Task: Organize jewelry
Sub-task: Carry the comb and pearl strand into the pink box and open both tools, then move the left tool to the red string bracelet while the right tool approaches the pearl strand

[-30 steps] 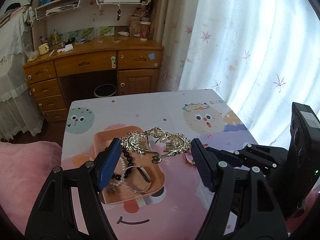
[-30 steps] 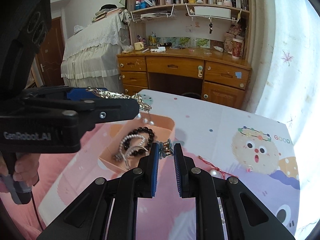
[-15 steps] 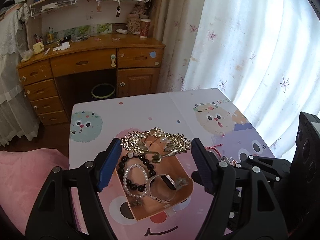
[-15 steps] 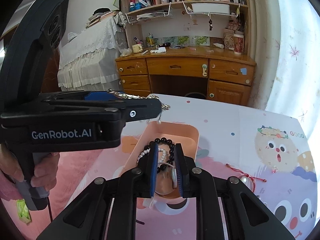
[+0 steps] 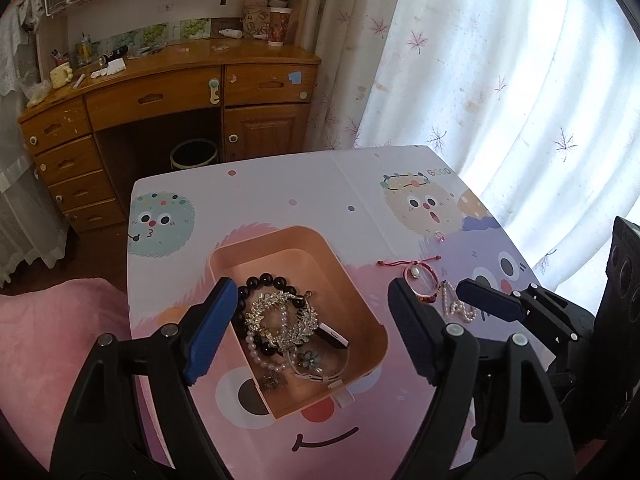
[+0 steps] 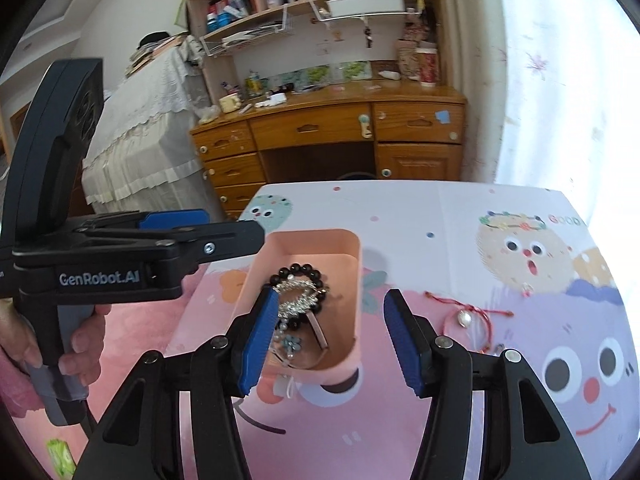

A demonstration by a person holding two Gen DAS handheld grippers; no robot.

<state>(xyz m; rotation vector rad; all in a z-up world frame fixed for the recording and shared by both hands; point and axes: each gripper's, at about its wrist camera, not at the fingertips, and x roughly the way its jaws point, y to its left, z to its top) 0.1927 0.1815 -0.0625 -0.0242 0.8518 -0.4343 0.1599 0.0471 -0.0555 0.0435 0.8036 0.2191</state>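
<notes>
Tiara (image 5: 282,319) now inside pink box (image 5: 352,276).

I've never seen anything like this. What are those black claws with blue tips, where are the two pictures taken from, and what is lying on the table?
No robot here: a person holds a hand-operated claw in each hand, with a wide-angle camera on each looking forward along its two blue-padded fingers. One picture looks out from the left gripper, the other from the right gripper. In the right one you also see the left tool from the side, with the person's hand on its handle. Both claws are open and hold nothing. On the cartoon-printed table stands a pink box holding a silver leaf-shaped tiara, a black bead bracelet and pearls. Outside it, to the right, lie a red cord bracelet and a few other small pieces.
</notes>
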